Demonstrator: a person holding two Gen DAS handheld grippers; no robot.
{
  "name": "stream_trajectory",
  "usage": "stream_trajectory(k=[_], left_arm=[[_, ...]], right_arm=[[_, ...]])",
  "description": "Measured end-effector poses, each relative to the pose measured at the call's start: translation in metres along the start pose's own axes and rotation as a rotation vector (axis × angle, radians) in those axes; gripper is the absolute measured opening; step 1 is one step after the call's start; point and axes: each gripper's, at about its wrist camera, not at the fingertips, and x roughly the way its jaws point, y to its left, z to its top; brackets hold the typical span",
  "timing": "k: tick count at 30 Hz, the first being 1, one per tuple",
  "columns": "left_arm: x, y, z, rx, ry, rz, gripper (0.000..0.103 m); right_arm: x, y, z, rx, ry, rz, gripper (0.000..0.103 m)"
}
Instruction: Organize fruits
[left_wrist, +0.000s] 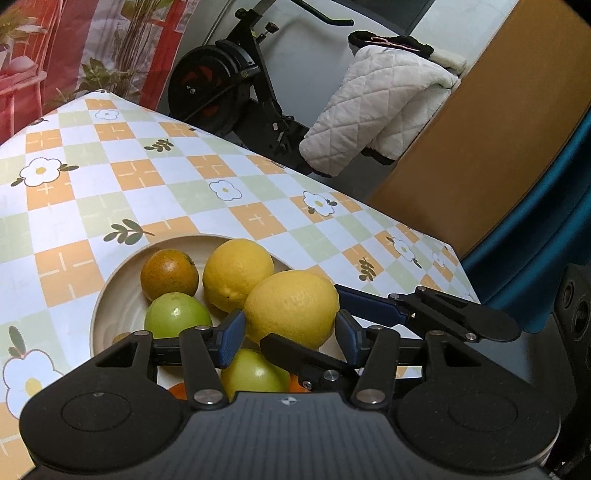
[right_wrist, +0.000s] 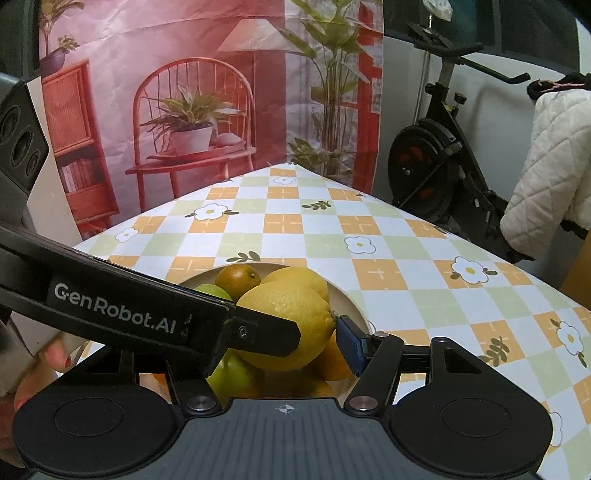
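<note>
Both tongs, left (left_wrist: 290, 332) and right (right_wrist: 317, 341), clench one large lemon (left_wrist: 291, 308) above the fruit bowl (left_wrist: 110, 295) on the checkered surface (left_wrist: 147, 184).

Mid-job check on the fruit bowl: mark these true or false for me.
1. Two lemons are in the bowl. True: the near lemon and the far lemon both sit in the bowl.
2. The left claw has its fingers either side of the near lemon. True.
3. The bowl stands on bare wood. False: it stands on a checked, flowered tablecloth.
4. The right claw is well away from the bowl. False: it reaches in at the same near lemon.
5. Every fruit is yellow. False: green and orange fruits are there too.
</note>
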Motion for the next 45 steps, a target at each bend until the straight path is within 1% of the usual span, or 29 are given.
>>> stream_trajectory(k=[4,8,11,17,26,31,36,38,39,41,43,45], left_arm=[[0.001,-0.002,0.000,0.001,0.001,0.010,0.057],[0.001,-0.001,0.000,-0.005,0.001,0.008,0.057],[0.000,0.000,0.000,-0.006,-0.002,0.011,0.057],[-0.002,0.002,0.001,-0.017,-0.006,0.019,0.057],[-0.002,0.003,0.002,-0.007,-0.008,0.028,0.057],[-0.004,0.002,0.003,0.003,-0.012,0.042,0.058],[-0.010,0.002,0.003,0.023,-0.019,0.074,0.060],[-0.011,0.000,0.003,0.037,-0.020,0.088,0.065],[-0.012,0.000,0.003,0.043,-0.022,0.090,0.066],[-0.014,-0.004,0.003,0.062,-0.023,0.097,0.068],[-0.017,-0.007,0.003,0.083,-0.030,0.114,0.073],[-0.021,-0.009,0.003,0.098,-0.039,0.135,0.075]], right_arm=[[0.002,-0.003,-0.003,0.009,0.006,0.014,0.059],[0.002,-0.002,-0.003,0.005,0.007,0.015,0.060],[0.001,-0.002,-0.003,0.003,0.011,0.012,0.059],[0.000,-0.002,-0.005,0.003,0.018,0.006,0.059],[0.000,-0.002,-0.004,0.002,0.018,0.009,0.059],[-0.001,0.000,-0.005,-0.023,0.017,0.009,0.059],[-0.004,-0.003,-0.006,-0.014,0.018,-0.005,0.059],[-0.007,-0.004,-0.007,-0.009,0.017,-0.011,0.060],[-0.008,-0.004,-0.006,-0.009,0.016,-0.015,0.060],[-0.011,-0.004,-0.006,-0.005,0.014,-0.024,0.062],[-0.015,-0.004,-0.006,0.003,0.008,-0.036,0.073],[-0.020,-0.005,-0.007,0.016,0.002,-0.047,0.079]])
